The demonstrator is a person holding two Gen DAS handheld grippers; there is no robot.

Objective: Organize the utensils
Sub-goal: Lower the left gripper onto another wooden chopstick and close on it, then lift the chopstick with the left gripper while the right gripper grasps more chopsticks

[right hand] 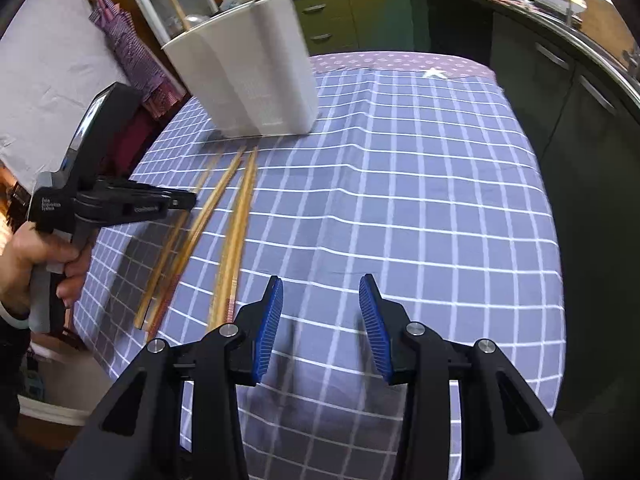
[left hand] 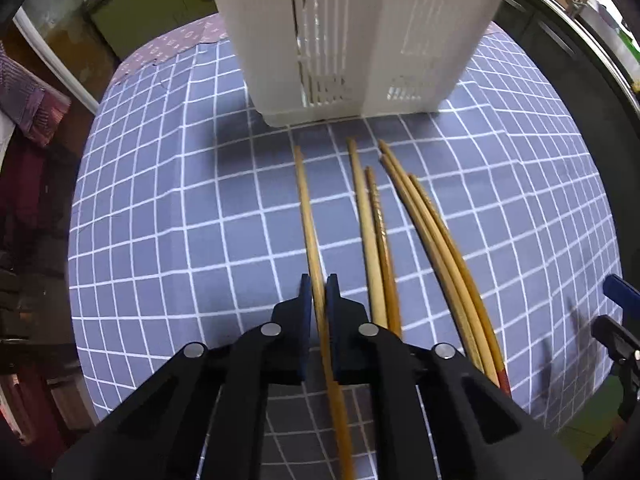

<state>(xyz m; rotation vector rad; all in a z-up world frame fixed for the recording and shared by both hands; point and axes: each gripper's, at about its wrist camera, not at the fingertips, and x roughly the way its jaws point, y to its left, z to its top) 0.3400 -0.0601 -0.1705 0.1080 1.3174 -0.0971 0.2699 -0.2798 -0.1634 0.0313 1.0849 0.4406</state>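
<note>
Several wooden chopsticks [left hand: 366, 232] lie side by side on the blue checked tablecloth [left hand: 180, 200], pointing at a white slotted utensil holder [left hand: 360, 40]. My left gripper [left hand: 319, 284] points steeply down and is shut on the leftmost chopstick [left hand: 306, 208], which passes between its blue pads and still rests on the cloth. In the right wrist view a hand holds the left gripper [right hand: 188, 202] over the chopsticks [right hand: 236, 220], in front of the holder [right hand: 248, 80]. My right gripper [right hand: 322, 292] hovers open over bare cloth to the right of the chopsticks, with nothing between its fingers.
A chopstick [right hand: 178, 10] stands in the holder. Dark green cabinets [right hand: 352, 12] and a counter run behind and to the right of the table [right hand: 440, 200]. A purple cloth [right hand: 132, 60] hangs at the left. The table edge lies close on the left of the chopsticks.
</note>
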